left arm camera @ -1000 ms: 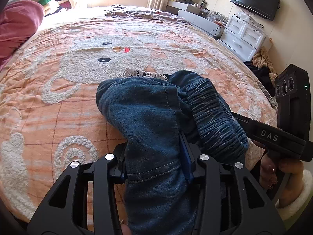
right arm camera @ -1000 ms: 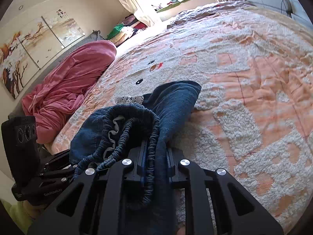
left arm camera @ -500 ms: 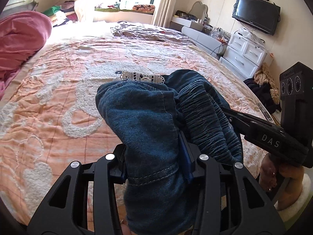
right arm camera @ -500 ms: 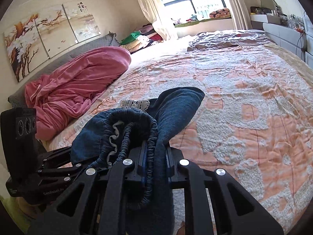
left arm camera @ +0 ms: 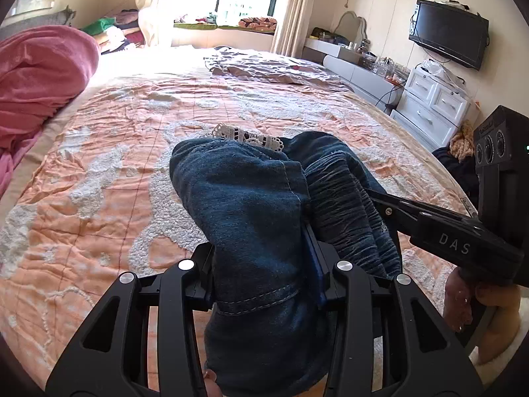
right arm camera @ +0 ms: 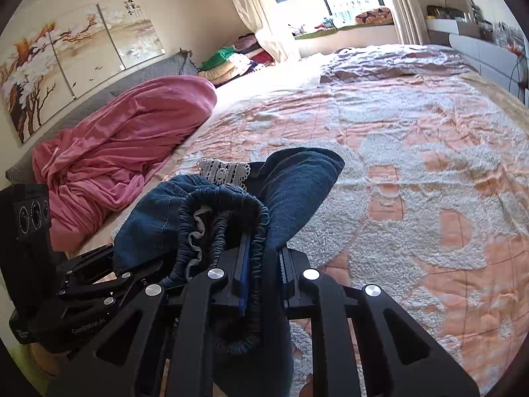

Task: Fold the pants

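Denim fills both grips: our left gripper (left arm camera: 264, 278) is clamped on a thick wad of the pants (left arm camera: 251, 205), our right gripper (right arm camera: 261, 281) pinched tight on their waistband (right arm camera: 224, 218). Held above the bedspread (left arm camera: 99, 178), they look soft, floppy and fairly heavy; we'd hold by waistband and hem.

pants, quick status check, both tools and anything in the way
Left tool shut on pants, right tool shut on the elastic waistband. Pants bunched, held above the bedspread. Pink blanket off to the side, not in the way.
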Demonstrator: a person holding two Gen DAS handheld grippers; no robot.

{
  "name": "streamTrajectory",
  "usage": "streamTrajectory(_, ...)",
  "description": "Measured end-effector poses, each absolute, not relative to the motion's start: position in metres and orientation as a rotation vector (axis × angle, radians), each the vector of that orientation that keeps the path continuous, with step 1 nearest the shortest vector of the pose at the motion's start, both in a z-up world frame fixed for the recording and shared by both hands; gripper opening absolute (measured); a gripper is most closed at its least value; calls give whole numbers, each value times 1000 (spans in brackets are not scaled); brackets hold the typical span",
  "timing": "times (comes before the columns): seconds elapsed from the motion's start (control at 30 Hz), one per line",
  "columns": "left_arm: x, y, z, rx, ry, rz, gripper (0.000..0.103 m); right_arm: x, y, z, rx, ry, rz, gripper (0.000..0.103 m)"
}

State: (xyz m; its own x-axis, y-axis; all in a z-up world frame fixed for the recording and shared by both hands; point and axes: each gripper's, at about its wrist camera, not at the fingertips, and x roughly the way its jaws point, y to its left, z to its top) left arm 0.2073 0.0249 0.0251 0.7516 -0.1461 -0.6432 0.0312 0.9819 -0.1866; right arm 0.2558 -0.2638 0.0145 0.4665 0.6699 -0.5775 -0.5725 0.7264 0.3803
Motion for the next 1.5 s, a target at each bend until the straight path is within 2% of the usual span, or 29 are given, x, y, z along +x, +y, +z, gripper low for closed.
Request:
streamTrajectory(0.23, 225, 35, -13, -189, 791, -77, 35, 282, -256, -33, 143, 902, 716, 13)
streamTrajectory(0.47, 224, 44, -43, -211, 856, -53, 54, 286, -259, -64, 152, 992, 666, 17)
streamTrajectory(0.73, 224, 49, -51, -242, 875, -52, 61, 280, -252, -68, 100, 987, 626, 19)
streamTrajectory(1.1, 207, 52, -34, -252, 844, -42, 66, 260, -274, -54, 130, 966, 597, 46)
streamTrajectory(1.43, 178, 51, -12, -243, 816, -27, 79, 227, -292, -34, 101, 895, 574, 62)
streamTrajectory(1.5, 171, 51, -7, -236, 807, -23, 83, 220, -295, -28, 101, 878, 583, 72)
